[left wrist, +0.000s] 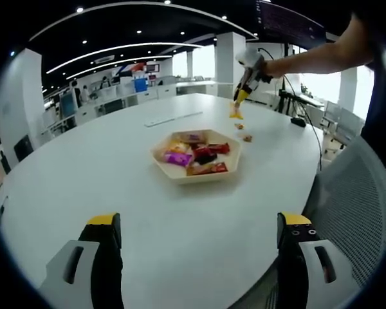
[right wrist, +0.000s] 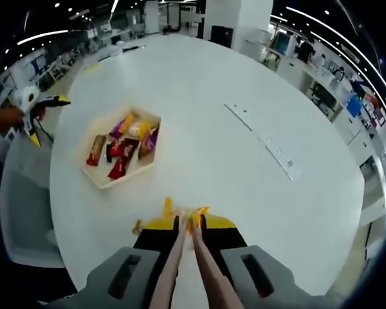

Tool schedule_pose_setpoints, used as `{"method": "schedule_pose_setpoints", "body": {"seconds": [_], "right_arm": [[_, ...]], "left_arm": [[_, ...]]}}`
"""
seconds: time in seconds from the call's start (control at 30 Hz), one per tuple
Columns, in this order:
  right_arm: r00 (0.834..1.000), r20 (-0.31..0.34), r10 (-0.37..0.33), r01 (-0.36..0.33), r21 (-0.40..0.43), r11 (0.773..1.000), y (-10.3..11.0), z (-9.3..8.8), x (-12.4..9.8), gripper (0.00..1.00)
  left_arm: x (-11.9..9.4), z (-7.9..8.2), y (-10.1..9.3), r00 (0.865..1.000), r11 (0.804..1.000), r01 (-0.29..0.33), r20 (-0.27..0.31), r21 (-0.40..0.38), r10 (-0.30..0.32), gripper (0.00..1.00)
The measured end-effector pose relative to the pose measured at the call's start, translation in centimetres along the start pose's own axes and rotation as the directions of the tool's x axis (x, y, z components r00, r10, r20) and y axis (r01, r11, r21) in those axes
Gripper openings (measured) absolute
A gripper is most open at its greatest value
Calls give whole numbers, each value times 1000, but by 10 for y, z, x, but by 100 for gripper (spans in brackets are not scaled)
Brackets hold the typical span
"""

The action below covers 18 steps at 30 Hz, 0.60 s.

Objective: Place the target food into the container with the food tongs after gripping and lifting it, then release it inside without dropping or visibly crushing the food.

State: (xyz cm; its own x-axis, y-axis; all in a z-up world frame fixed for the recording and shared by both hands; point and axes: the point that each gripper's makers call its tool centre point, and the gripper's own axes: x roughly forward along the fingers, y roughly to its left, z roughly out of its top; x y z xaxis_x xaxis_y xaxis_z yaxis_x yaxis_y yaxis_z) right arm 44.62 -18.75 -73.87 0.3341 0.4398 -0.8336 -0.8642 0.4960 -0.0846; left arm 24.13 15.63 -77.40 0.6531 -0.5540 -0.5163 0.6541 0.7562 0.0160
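Tongs [right wrist: 192, 254] ran forward out of the right gripper [right wrist: 188, 226], whose fingers [right wrist: 159, 223] were pressed together on the two thin arms, the tips converging at an orange-yellow wrapped snack [right wrist: 197, 212] on the white table [right wrist: 244, 77]. Whether the tips had actually pinched the wrapper I could not tell; they met right at it. A second small yellow piece [right wrist: 168, 207] lay just beside it, and another small piece [right wrist: 137, 226] sat a little to the left.

In the left gripper view the same scene showed from across the table: the right gripper [left wrist: 246, 77], held by a person's outstretched arm [left wrist: 315, 58], tipped down onto the yellow snack [left wrist: 237, 113], with two small pieces [left wrist: 244, 134] near it. The container [left wrist: 196, 175], a shallow pale tray, sat between the two grippers and already held several wrapped sweets [left wrist: 199, 154] in purple, red and yellow. The left gripper [left wrist: 199, 233] hovered low over the table with its fingers [left wrist: 103, 248] spread wide and nothing between them.

The snack looked light, small and film-wrapped (so likely slick and crinkly). It would probably slide or twist out of smooth tong tips if caught by a loose corner. The better hold seemed to be across the middle of the packet, squeezing only enough to stop slipping, since the contents may crumble. The tray [right wrist: 101, 180] stood well apart from the snack, so the carry would need a steady, level grip.
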Motion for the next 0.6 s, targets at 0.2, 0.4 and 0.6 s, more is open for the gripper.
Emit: {"method": "schedule_pose_setpoints", "body": {"seconds": [0.2, 0.4, 0.6], "right_arm": [[1000, 1, 5, -5, 3, 1000, 2, 6, -5, 12], [1000, 5, -2, 2, -6, 1000, 1, 12, -9, 12], [1000, 12, -1, 1, -20, 1000, 5, 19, -12, 12]], "left_arm": [[-1, 1, 1, 1000, 1000, -2, 6, -1, 2, 99], [-1, 3, 0, 1000, 1000, -4, 12, 1, 4, 99], [-1, 3, 0, 1000, 1000, -3, 16, 3, 3, 99]]}}
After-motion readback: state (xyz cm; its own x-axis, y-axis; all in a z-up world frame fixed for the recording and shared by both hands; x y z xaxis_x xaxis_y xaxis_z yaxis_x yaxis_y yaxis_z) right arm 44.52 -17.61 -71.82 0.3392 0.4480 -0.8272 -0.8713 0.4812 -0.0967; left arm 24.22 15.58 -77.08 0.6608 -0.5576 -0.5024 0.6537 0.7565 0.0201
